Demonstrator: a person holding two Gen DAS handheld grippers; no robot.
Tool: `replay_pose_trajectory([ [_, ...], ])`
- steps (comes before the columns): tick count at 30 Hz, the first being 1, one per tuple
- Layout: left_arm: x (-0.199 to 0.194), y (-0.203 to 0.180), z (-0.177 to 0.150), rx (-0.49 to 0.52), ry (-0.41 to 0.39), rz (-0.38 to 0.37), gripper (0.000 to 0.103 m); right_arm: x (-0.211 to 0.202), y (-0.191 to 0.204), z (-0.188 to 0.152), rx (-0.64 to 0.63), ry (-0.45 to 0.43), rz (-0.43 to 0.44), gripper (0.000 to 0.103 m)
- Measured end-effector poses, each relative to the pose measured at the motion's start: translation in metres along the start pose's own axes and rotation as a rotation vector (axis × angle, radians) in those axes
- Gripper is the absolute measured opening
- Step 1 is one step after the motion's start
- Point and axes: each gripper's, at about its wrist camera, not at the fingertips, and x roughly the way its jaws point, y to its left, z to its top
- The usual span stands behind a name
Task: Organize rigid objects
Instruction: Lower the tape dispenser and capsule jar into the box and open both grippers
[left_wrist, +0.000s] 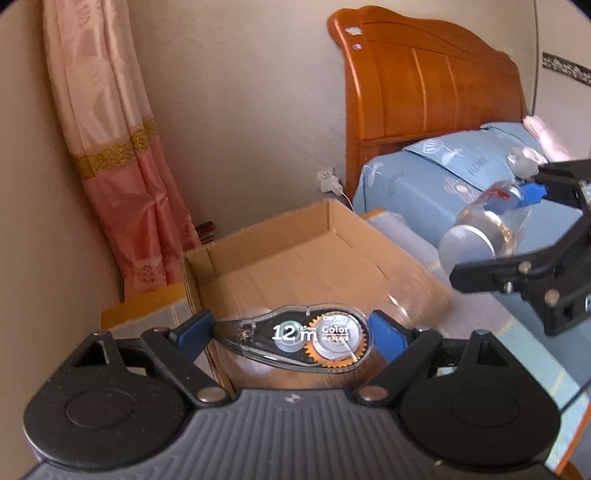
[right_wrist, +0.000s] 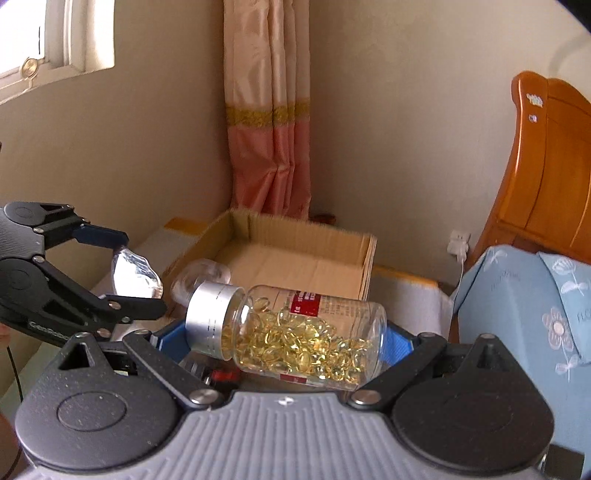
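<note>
- A clear correction tape dispenser (left_wrist: 299, 338) is clamped lengthwise by the left gripper (left_wrist: 295, 332) above the cardboard box (left_wrist: 295, 254).
- A capsule bottle (right_wrist: 291, 332), lying sideways, is gripped by the right gripper (right_wrist: 284, 341) near the box.

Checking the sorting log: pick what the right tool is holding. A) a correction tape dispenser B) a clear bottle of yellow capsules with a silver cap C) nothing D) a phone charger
B: the right tool grips the capsule bottle, which lies sideways between its blue pads.
</note>
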Motion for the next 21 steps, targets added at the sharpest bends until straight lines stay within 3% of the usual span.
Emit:
replay_pose_trajectory([
  [10,0.081,0.032,0.048,-0.073,0.081,0.022,0.089,0.076,-0.024,0.051,-0.006,0.069,-0.014,0.101],
  [16,0.115,0.041,0.050,-0.100,0.116,0.032,0.089,0.121,-0.032,0.057,-0.022,0.153,0.005,0.101],
  [21,0.131,0.044,0.048,-0.109,0.128,0.036,0.089,0.133,-0.035,0.049,-0.033,0.138,0.017,0.103],
])
